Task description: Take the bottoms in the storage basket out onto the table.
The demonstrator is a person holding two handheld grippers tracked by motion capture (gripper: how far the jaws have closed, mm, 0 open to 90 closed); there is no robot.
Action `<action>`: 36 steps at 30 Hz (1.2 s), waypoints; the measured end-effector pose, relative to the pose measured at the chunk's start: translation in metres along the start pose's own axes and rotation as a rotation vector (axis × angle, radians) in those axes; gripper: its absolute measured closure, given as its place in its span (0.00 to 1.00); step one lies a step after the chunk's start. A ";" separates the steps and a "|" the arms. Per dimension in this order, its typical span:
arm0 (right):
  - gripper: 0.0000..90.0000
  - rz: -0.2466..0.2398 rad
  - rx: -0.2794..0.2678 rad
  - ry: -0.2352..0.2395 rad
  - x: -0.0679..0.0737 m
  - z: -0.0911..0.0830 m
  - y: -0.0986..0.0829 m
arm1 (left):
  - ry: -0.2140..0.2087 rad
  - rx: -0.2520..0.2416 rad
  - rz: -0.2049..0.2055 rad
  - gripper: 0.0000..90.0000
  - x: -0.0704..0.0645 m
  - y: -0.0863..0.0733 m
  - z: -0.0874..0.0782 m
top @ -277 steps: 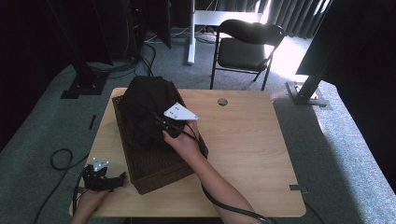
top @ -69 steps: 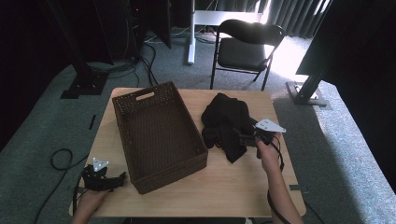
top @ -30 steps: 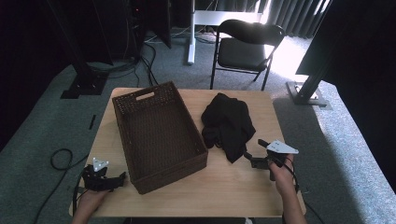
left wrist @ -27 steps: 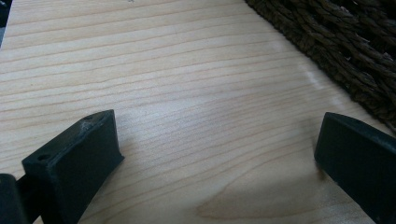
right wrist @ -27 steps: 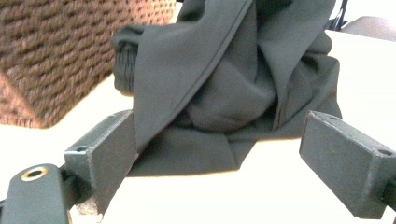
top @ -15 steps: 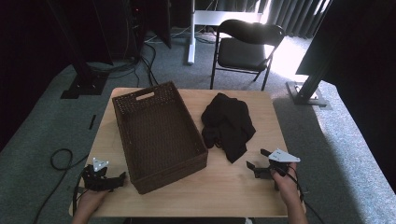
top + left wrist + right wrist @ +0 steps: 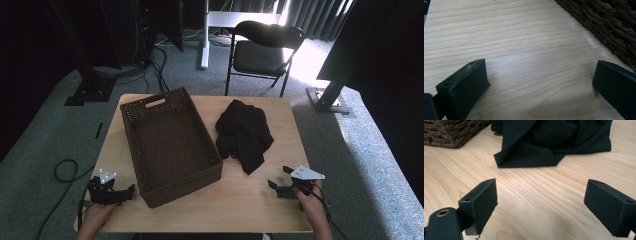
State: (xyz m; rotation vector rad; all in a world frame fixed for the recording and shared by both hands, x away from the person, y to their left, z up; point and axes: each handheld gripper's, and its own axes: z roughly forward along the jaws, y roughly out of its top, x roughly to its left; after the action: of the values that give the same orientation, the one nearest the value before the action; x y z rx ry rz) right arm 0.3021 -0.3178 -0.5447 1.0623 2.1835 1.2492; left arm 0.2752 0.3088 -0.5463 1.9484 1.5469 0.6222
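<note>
While both grippers rest low on the table, the right gripper fingers gape empty — black cloth just ahead; left gripper fingers gape beside the wicker basket.

Left matte-black two-jaw handheld gripper: black body, with a small pale grey three-cornered plate on top bearing dark dots. A thin black cable trails from it off the table edge. In the left gripper view its jaws are thick, flat-faced black blocks; the left block has a round hole near its base and pale scuffing along its upper edge.

Right matte-black two-jaw handheld gripper: same build, with a larger pale grey three-cornered plate. Its jaw blocks show small round holes, and a brass-coloured ring sits at the lower left.
</note>
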 end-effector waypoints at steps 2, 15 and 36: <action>0.13 -0.006 0.019 -0.011 0.000 -0.001 -0.001 | 0.000 0.000 0.000 0.00 0.000 0.000 0.000; 0.13 -0.050 0.205 -0.027 0.013 -0.002 -0.008 | 0.000 0.000 0.000 0.00 0.000 0.000 0.000; 0.13 -0.007 0.221 -0.016 0.012 0.000 -0.007 | 0.000 0.000 0.000 0.00 0.000 0.000 0.000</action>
State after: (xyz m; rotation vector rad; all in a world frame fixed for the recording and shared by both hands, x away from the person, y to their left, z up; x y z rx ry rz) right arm 0.2921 -0.3106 -0.5506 1.1432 2.3515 1.0098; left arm 0.2751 0.3088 -0.5464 1.9483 1.5466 0.6227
